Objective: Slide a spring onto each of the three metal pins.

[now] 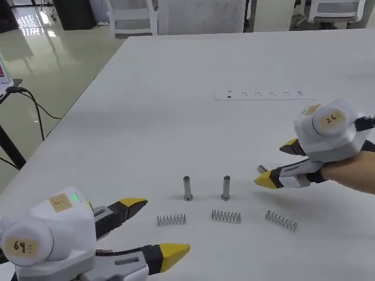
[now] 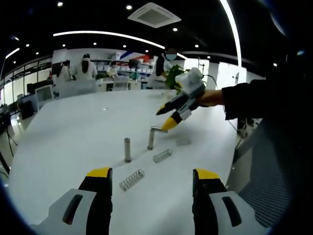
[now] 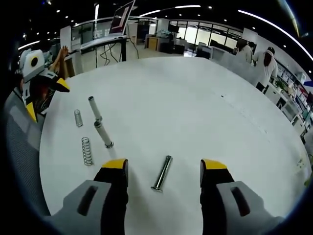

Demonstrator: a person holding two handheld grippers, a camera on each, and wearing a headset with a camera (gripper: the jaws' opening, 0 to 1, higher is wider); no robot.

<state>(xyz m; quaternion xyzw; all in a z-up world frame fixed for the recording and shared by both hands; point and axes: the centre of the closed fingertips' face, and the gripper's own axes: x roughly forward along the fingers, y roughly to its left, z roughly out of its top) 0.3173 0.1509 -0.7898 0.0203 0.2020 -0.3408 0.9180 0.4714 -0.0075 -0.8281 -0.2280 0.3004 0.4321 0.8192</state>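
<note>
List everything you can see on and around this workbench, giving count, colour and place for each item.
metal pins: 3, silver; two upright mid-table, the second right of the first; one lying flat between the right gripper's jaws
springs: 3, silver; lying in a row on the near side of the pins, others at and
power strip: 1, white; far part of the table
table: 1, white; under everything
chairs: at least 2, white; beyond the far edge
cable: 1, black; floor, left of the table
people: several; room background
left gripper: 1, white, black jaws with yellow tips; open, near-left
right gripper: 1, same colours; open, by the flat pin
</note>
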